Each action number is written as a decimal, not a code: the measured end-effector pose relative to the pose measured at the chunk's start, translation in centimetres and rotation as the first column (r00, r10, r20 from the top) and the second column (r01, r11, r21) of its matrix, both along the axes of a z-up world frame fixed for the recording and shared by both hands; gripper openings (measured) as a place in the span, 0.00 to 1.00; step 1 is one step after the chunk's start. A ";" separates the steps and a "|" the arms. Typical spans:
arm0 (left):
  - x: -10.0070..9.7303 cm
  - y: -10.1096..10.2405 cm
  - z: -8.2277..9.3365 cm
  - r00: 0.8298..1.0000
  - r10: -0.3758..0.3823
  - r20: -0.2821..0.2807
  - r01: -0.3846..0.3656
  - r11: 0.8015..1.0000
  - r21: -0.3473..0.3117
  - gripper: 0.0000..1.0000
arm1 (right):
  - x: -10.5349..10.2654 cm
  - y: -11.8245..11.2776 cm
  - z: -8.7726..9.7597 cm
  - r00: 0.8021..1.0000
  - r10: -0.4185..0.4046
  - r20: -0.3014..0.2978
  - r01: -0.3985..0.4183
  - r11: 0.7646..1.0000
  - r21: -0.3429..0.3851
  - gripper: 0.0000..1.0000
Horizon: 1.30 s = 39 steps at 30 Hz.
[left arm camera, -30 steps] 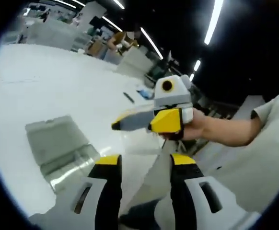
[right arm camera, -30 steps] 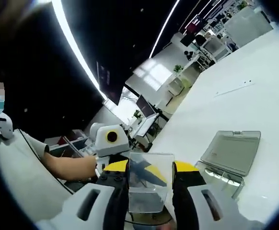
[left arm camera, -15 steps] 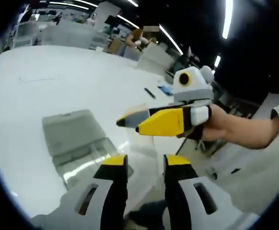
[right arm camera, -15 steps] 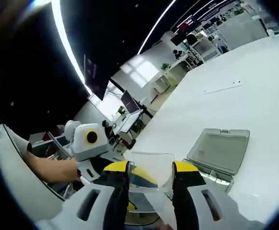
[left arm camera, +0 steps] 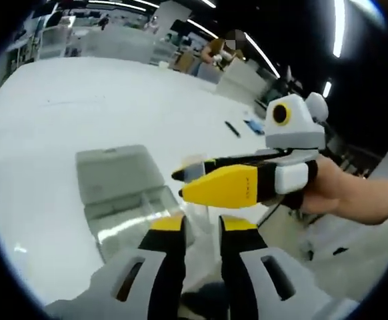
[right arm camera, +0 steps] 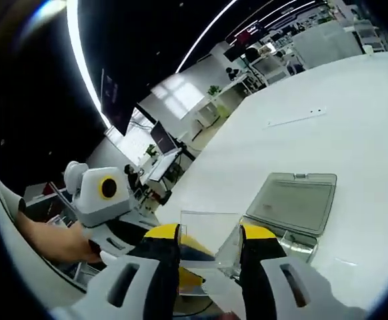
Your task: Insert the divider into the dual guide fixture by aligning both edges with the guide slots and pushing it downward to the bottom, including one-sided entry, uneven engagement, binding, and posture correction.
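Over that last second we swung the right gripper (right arm camera: 204, 233), jaws pinching the clear divider (right arm camera: 207, 233), closer to the open fixture (right arm camera: 291, 203) on the table (right arm camera: 354, 120), while the left gripper (left arm camera: 199, 225) narrowed its jaws to almost pressed together, so insertion hadn't started.

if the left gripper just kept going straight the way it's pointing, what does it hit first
Probably the right gripper, which crosses just ahead of the left gripper. The clear divider held there may come first; depth is hard to judge. The open box sits off to one side.

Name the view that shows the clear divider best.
The right gripper view: the clear divider stands between that gripper's fingers, its top edge outlined against the table. In the left gripper view it is a faint pale sheet beside the other gripper.
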State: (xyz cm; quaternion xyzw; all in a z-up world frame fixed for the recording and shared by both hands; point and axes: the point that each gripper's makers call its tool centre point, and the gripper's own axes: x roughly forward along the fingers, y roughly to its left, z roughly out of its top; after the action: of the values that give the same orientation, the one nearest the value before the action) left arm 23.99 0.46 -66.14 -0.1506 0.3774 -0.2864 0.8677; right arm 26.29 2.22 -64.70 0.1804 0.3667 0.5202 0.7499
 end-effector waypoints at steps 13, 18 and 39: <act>0.1 0.3 -1.6 0.997 0.071 -0.035 -0.068 0.996 0.065 0.07 | 0.5 -0.2 -1.0 0.998 -0.069 0.008 0.070 0.994 -0.083 0.30; 0.3 0.3 -1.8 0.996 0.088 -0.034 -0.086 0.993 0.080 0.05 | 0.6 -0.2 -1.2 0.996 -0.087 0.004 0.087 0.991 -0.099 0.30; 0.8 0.9 -2.2 0.993 0.116 -0.027 -0.111 0.982 0.152 0.02 | 0.7 0.0 -1.9 0.995 -0.098 -0.035 0.091 0.984 -0.150 0.30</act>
State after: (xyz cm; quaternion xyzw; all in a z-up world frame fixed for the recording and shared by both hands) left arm 24.76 1.38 -68.31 -0.1112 0.4042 -0.2044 0.8846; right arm 26.98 2.26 -66.56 0.1524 0.4113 0.4514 0.7771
